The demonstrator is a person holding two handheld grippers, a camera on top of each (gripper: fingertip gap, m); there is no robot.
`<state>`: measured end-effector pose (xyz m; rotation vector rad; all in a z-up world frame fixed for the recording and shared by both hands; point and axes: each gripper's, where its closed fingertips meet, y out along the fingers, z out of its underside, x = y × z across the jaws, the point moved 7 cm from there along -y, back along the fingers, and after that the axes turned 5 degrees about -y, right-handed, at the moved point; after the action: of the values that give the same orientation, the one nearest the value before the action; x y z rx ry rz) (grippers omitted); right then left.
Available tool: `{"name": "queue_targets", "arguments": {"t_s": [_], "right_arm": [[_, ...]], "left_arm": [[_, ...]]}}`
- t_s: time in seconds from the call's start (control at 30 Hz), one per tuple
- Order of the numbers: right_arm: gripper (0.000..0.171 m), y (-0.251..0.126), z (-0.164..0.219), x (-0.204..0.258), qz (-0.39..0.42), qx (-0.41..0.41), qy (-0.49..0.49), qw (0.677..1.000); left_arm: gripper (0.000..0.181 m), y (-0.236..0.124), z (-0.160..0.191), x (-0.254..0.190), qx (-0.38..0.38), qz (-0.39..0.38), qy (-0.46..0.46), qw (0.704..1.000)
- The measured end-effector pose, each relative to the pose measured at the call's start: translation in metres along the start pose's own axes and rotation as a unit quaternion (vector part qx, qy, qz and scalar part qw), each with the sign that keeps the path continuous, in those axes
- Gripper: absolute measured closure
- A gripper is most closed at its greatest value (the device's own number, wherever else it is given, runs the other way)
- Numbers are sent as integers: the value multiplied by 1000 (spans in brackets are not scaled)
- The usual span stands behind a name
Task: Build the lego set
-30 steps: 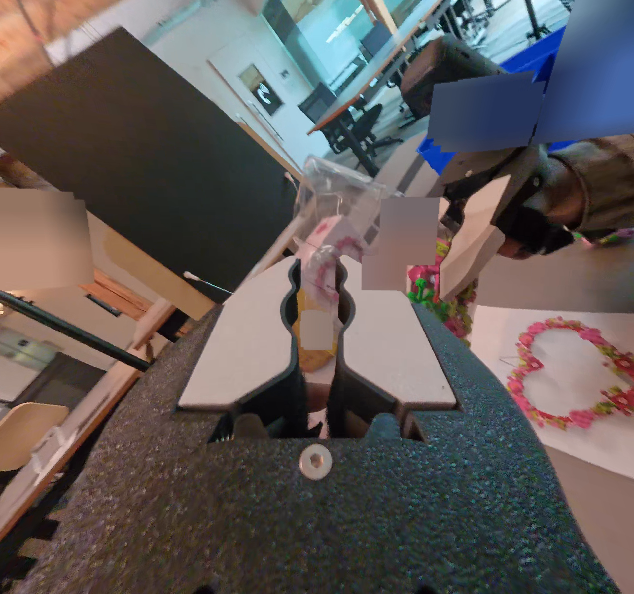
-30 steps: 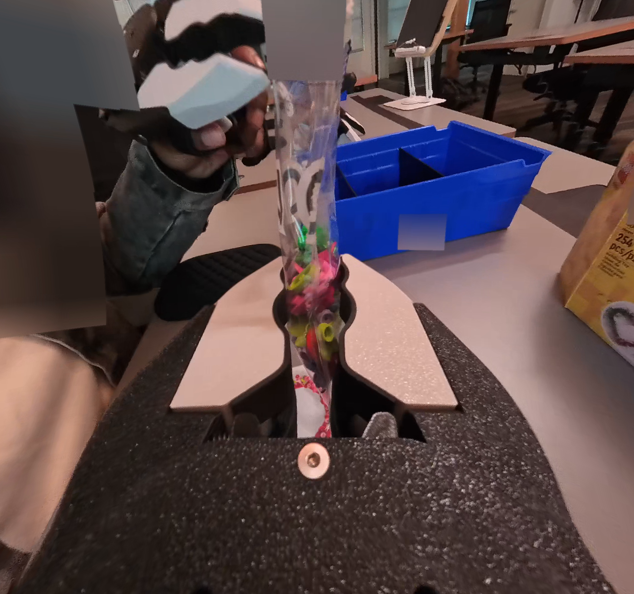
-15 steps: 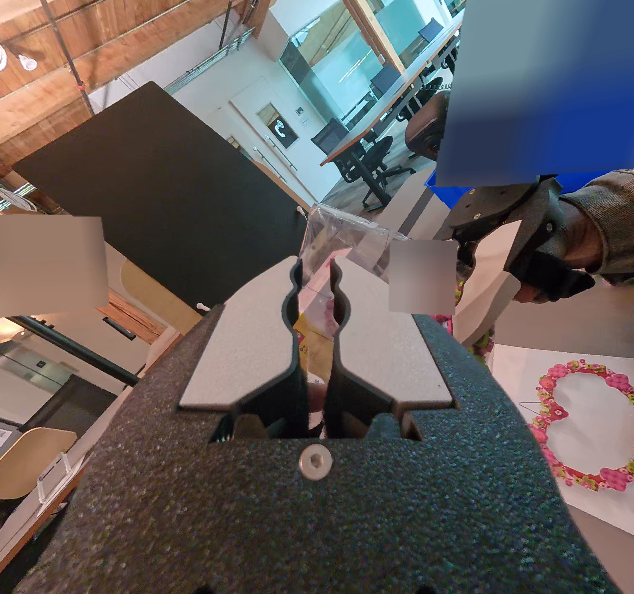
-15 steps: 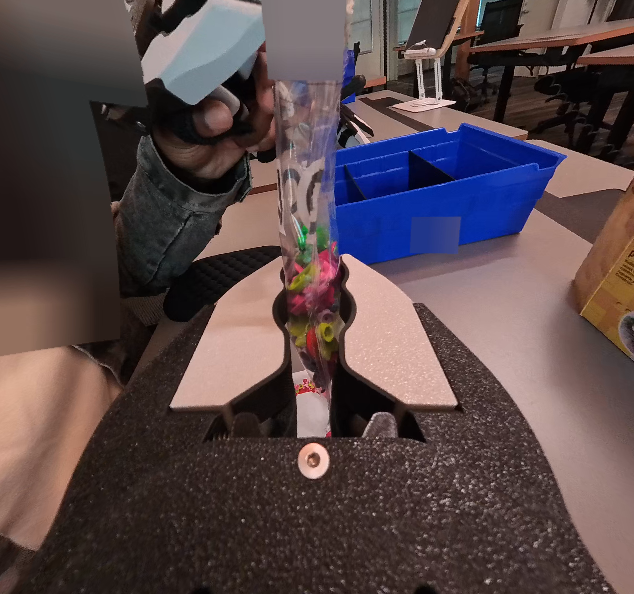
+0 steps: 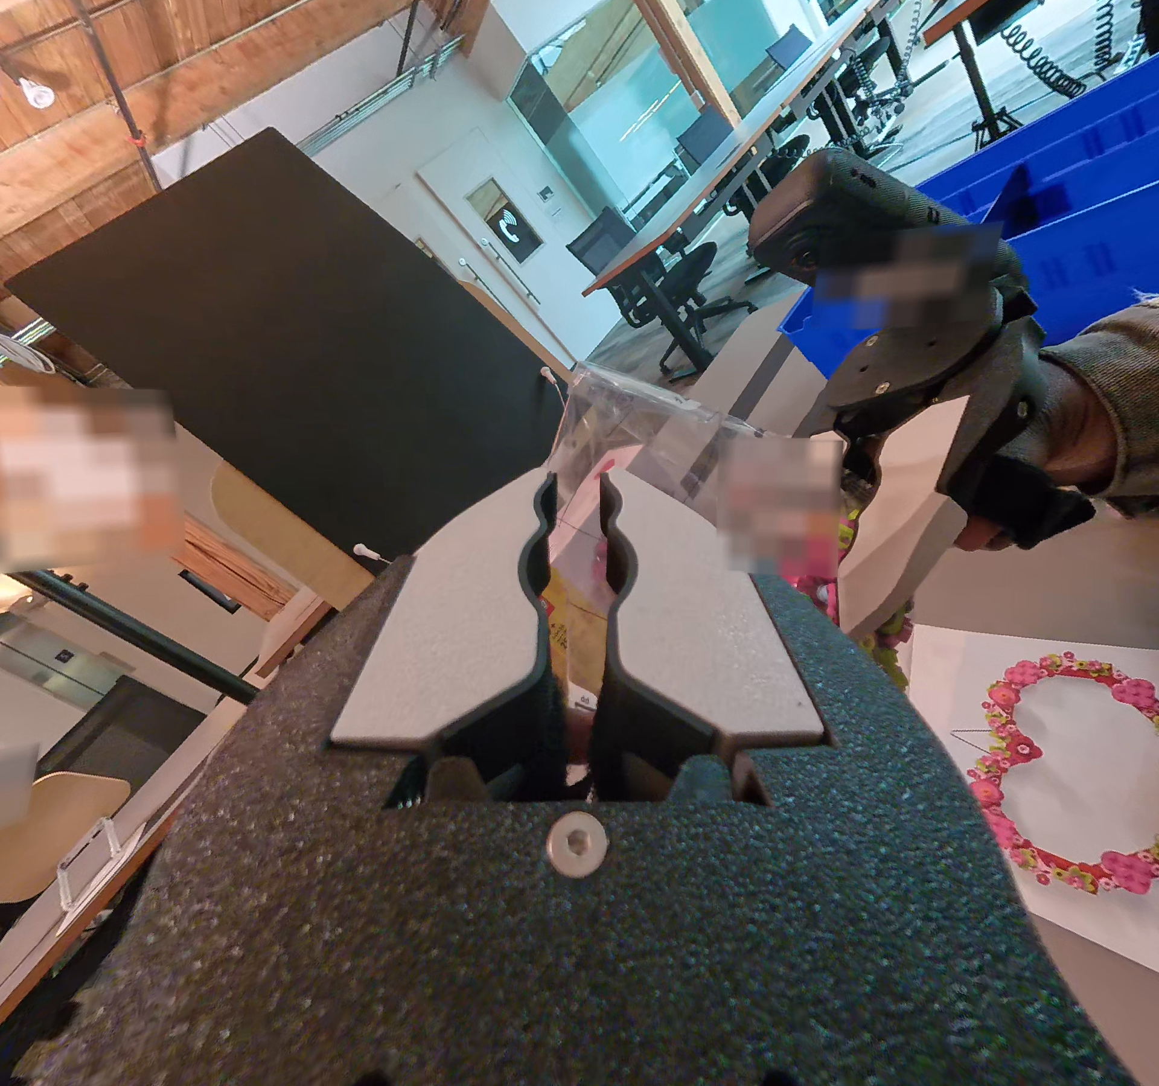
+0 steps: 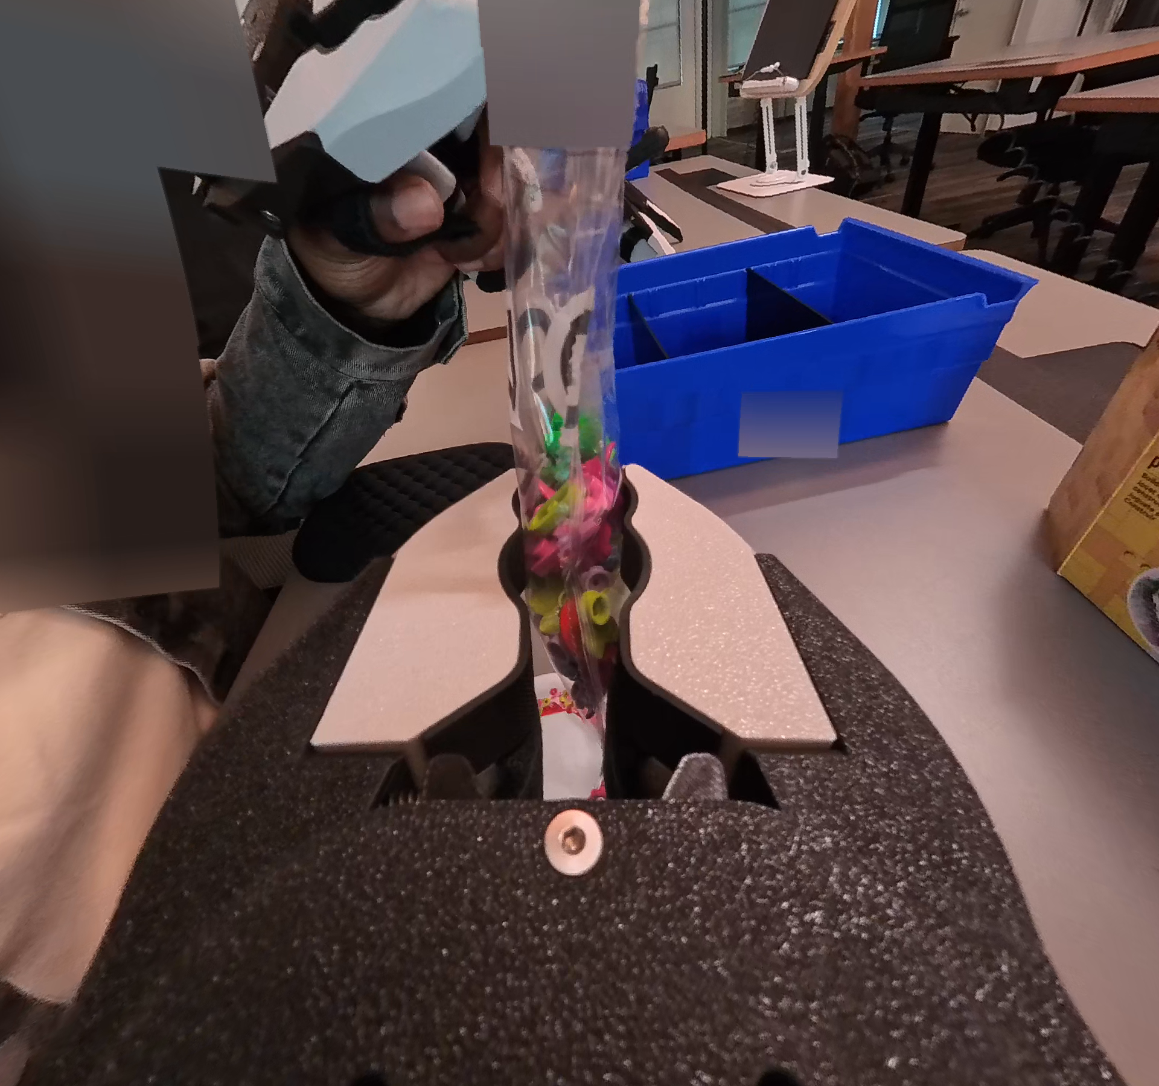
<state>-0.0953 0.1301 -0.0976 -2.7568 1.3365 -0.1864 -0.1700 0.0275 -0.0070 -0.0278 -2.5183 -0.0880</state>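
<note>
Between the two claws hangs a clear bag of lego pieces (image 6: 567,529): right gripper (image 6: 572,491) pinches its filled bottom, left gripper (image 5: 574,485) nips the top. Opening step, I judge; next comes a steady tearing pull apart.

Both wrist cameras closely share the bag (image 6: 567,366).

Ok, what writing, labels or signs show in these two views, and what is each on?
I won't quote any writing; these are the things that bear it.
Clear bag: large dark and white printed marks above the coloured pieces.
Yellow box: small print on its side, partly cut off by the frame.
Door sign: white symbol on dark, no words legible.
Blue bin: its label is hidden by a blur patch.
</note>
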Motion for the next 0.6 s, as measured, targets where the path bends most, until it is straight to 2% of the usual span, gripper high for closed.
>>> {"name": "queue_targets", "arguments": {"t_s": [0.17,0.37,0.6], "right_arm": [[147,0,1,0,13,14,-22,1000],[147,-5,3,-2,55,67,-107,990],[147,-9,1,-1,75,91,-164,979]], "left_arm": [[169,2,2,-1,5,4,0,1000],[170,1,7,0,26,27,-7,999],[180,-2,9,1,16,74,-55,996]]}}
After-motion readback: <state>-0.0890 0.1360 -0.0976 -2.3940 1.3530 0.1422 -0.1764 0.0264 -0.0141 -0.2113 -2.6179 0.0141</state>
